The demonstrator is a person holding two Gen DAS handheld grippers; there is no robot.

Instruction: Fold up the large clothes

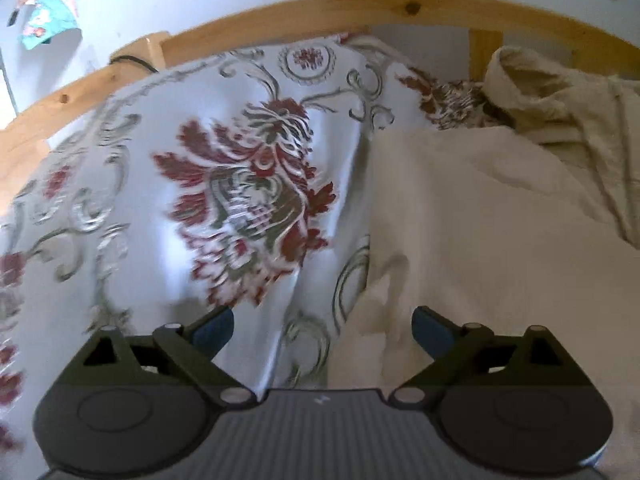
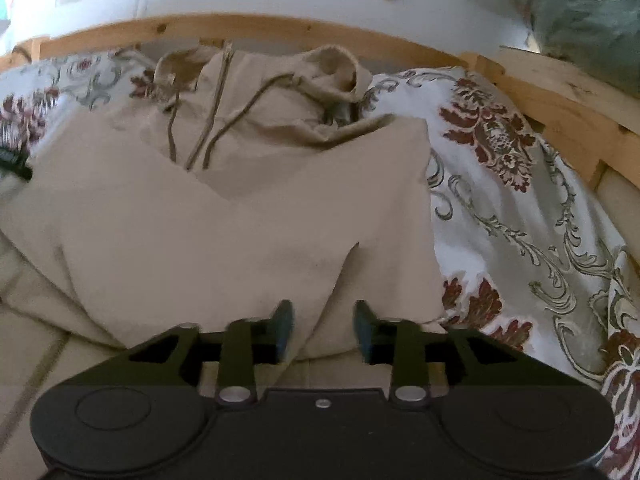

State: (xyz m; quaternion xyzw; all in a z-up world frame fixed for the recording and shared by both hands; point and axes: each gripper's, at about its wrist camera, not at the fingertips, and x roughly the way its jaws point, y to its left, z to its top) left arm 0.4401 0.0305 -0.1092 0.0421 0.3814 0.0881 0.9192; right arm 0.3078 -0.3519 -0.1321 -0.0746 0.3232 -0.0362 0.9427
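Note:
A beige zip hoodie [image 2: 220, 232] lies on a floral bedspread [image 2: 520, 220], its hood [image 2: 332, 68] and drawstrings [image 2: 240, 120] toward the wooden rail. Both sides are folded in over the chest. My right gripper [image 2: 324, 328] hovers low over the hoodie's near part with its jaws half apart. Cloth shows in the gap, and the pads do not press on it. In the left wrist view the hoodie [image 1: 500, 220] fills the right half. My left gripper [image 1: 322, 330] stands wide open over the hoodie's left edge, where it meets the bedspread [image 1: 200, 160], holding nothing.
A wooden bed frame [image 1: 320, 12] runs along the far side against a white wall with colourful pictures [image 1: 48, 8]. The same rail [image 2: 280, 28] curves round to the right, where a grey-green bag [image 2: 592, 20] sits behind it.

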